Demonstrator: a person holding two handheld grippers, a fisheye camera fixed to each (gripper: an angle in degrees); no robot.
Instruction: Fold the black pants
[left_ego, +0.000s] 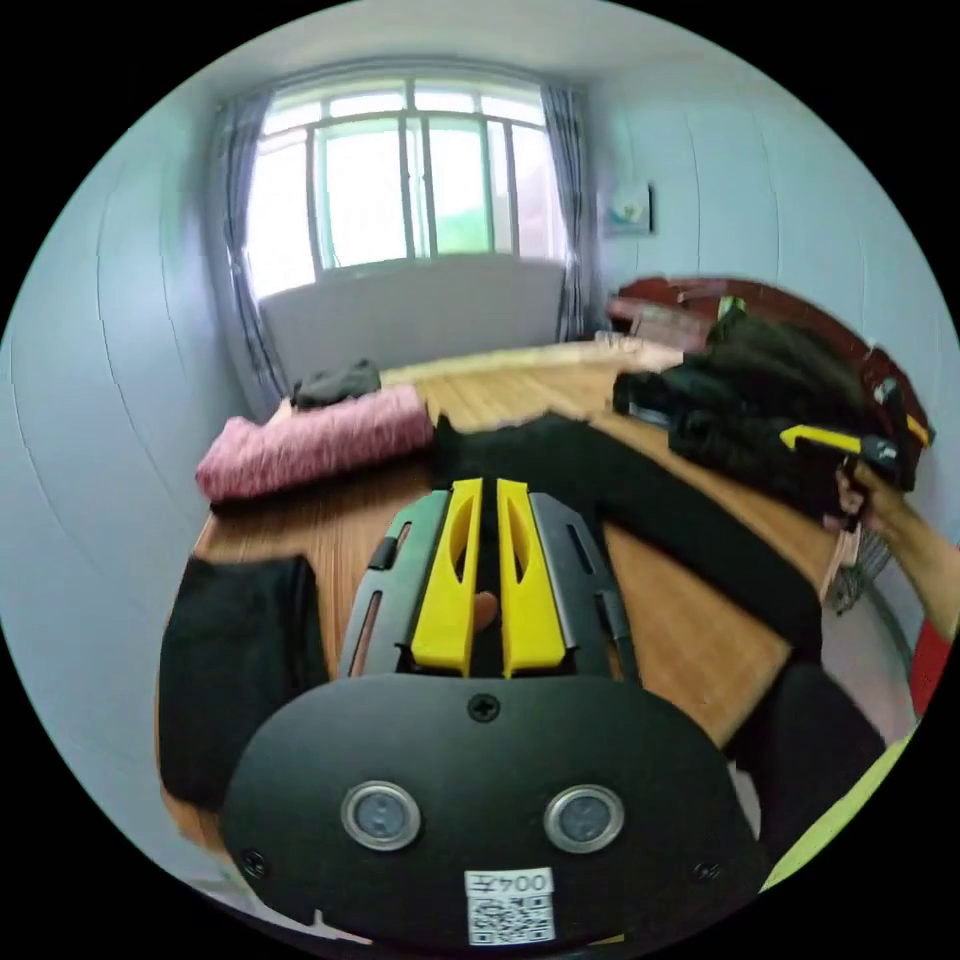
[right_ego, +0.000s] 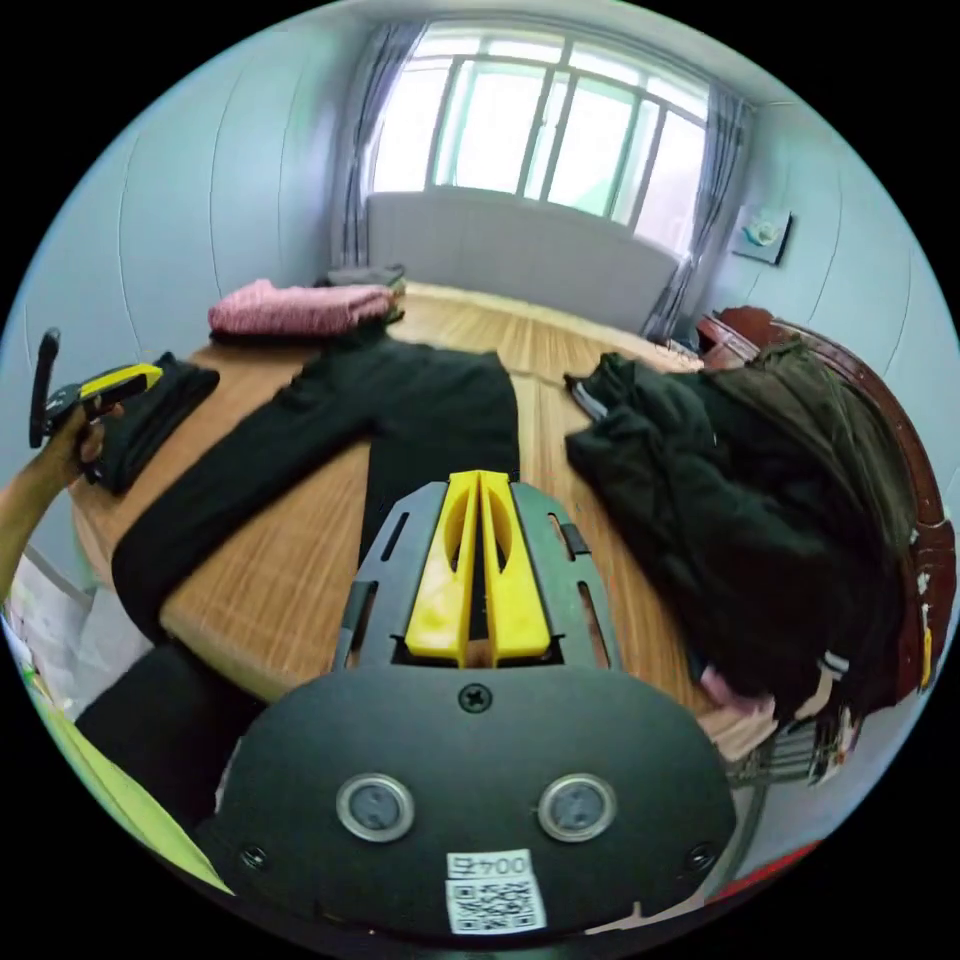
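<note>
Black pants (right_ego: 400, 420): spread flat on the wooden table (right_ego: 290, 570), waist toward the window (right_ego: 560, 130), legs parted in a V; one leg runs to the table's near edge and hangs over it, the other runs under the right gripper. In the left gripper view the pants (left_ego: 640, 490) lie across the table just beyond the yellow jaws.

Left gripper (left_ego: 485, 580): above the table, short of the pants; its yellow jaws stand nearly together with a thin slit between them and nothing held. In the right gripper view it (right_ego: 95, 390) shows at the table's edge beside the folded dark garment, gripped by a hand (right_ego: 65, 445).

Right gripper (right_ego: 480, 570): over the pants' nearer leg; jaws close together, a narrow gap, no cloth between them. In the left gripper view it (left_ego: 850, 440) shows by the dark pile, held by a hand (left_ego: 865, 500).

Folded dark garment (right_ego: 150, 410): on the table corner, beside the pants' outer leg, apart from it.

Pink folded cloth (right_ego: 300, 305): on the table past the pants' waist, window side, with a small dark item (left_ego: 335, 383) behind it.

Pile of dark clothes (right_ego: 700, 490): heaped on the table's other side from the pants, next to a dark red wooden headboard (right_ego: 900, 450).

Curtains (right_ego: 365, 140): hang at both sides of the window.
</note>
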